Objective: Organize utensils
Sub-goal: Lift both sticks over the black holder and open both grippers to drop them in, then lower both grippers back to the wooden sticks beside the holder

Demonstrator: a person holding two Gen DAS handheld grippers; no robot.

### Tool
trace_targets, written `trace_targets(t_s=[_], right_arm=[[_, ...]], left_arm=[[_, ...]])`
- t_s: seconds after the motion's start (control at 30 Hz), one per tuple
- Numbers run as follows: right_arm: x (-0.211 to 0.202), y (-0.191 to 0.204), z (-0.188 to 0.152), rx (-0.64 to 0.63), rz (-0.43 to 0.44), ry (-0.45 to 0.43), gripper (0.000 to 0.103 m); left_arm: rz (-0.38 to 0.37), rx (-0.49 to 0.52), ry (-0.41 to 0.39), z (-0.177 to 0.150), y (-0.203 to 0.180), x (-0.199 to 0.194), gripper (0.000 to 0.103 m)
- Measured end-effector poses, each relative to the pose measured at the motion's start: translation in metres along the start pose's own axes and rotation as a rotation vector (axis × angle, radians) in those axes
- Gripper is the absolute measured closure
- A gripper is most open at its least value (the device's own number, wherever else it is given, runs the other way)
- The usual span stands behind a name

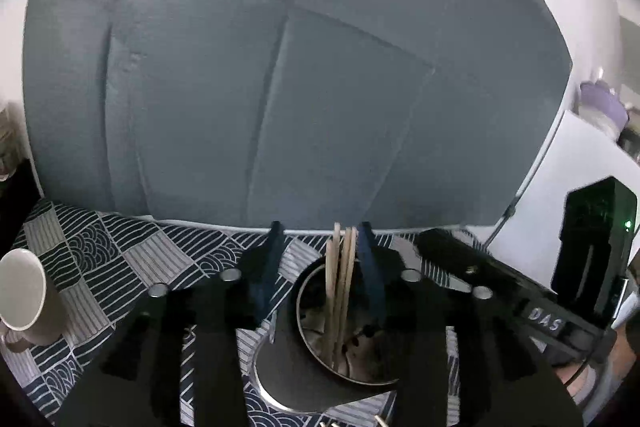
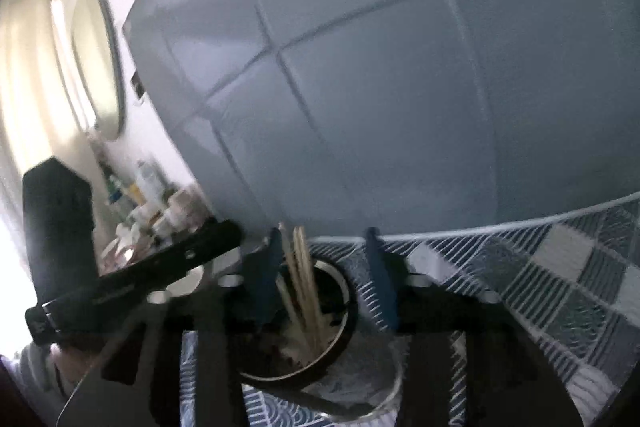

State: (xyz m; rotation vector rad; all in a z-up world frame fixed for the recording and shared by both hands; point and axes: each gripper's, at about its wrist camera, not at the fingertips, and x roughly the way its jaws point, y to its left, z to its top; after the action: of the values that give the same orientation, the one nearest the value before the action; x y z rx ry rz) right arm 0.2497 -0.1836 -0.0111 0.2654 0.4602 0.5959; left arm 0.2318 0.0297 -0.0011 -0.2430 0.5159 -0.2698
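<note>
My left gripper (image 1: 318,255): jaws released, nothing pinched; pale wooden chopsticks (image 1: 340,291) stand between blue fingers, inside dark round metal-rimmed holder (image 1: 320,375) on navy-and-white patterned cloth (image 1: 100,247) near its far edge. My right gripper (image 2: 322,263): jaws likewise apart, empty. Judging chopsticks stowed. Beige ceramic mug (image 1: 24,295) at left edge untouched. More pale sticks possibly near front edge; unclear.

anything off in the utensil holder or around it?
Nothing spilled or damaged that I can see. The chopsticks stand leaning inside the dark round holder, which sits upright on the patterned cloth. The mug at the left lies tipped, its mouth facing the camera; that is the only odd thing.
</note>
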Motion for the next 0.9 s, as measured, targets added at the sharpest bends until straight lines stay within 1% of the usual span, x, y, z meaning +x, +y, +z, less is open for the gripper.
trace_targets(t_s=[0.1,0.13,0.17,0.2,0.23,0.27,0.33,0.37,0.5,0.6,0.73,0.9], right_arm=[[-0.013,-0.001,0.011,0.007,-0.029,-0.024,0.047],[-0.018,-0.001,0.014,0.010,-0.043,-0.034,0.040],[-0.022,-0.001,0.017,0.015,-0.058,-0.038,0.035],[-0.025,-0.001,0.019,0.021,-0.070,-0.039,0.024],[-0.029,-0.001,0.020,0.024,-0.081,-0.041,0.017],[-0.033,0.000,0.022,0.025,-0.094,-0.041,0.017],[-0.037,0.001,0.023,0.026,-0.111,-0.021,0.014],[-0.038,0.002,0.023,0.026,-0.133,0.003,0.014],[-0.043,0.004,0.017,0.012,-0.164,0.035,0.013],[-0.046,0.006,0.009,-0.001,-0.176,0.062,0.013],[-0.050,0.005,-0.008,-0.029,-0.192,0.098,0.013],[-0.054,-0.003,-0.035,-0.016,-0.203,0.160,0.013]], left_arm=[[0.024,-0.014,-0.014,0.008,0.002,-0.013,0.046],[0.029,-0.020,-0.011,0.009,0.004,-0.016,0.038],[0.034,-0.029,-0.015,0.010,0.005,-0.020,0.034],[0.045,-0.034,-0.017,0.011,0.007,-0.026,0.029],[0.053,-0.037,-0.007,0.011,0.008,-0.028,0.013],[0.064,-0.041,0.004,0.010,0.010,-0.030,0.005],[0.080,-0.033,0.010,0.007,0.012,-0.036,0.006],[0.102,-0.037,0.022,0.005,0.014,-0.038,0.006],[0.151,-0.092,0.068,-0.003,0.027,-0.044,0.006],[0.177,-0.099,0.094,-0.012,0.033,-0.045,0.006],[0.198,-0.089,0.134,-0.034,0.038,-0.045,0.006],[0.213,-0.101,0.209,-0.067,0.038,-0.042,0.006]])
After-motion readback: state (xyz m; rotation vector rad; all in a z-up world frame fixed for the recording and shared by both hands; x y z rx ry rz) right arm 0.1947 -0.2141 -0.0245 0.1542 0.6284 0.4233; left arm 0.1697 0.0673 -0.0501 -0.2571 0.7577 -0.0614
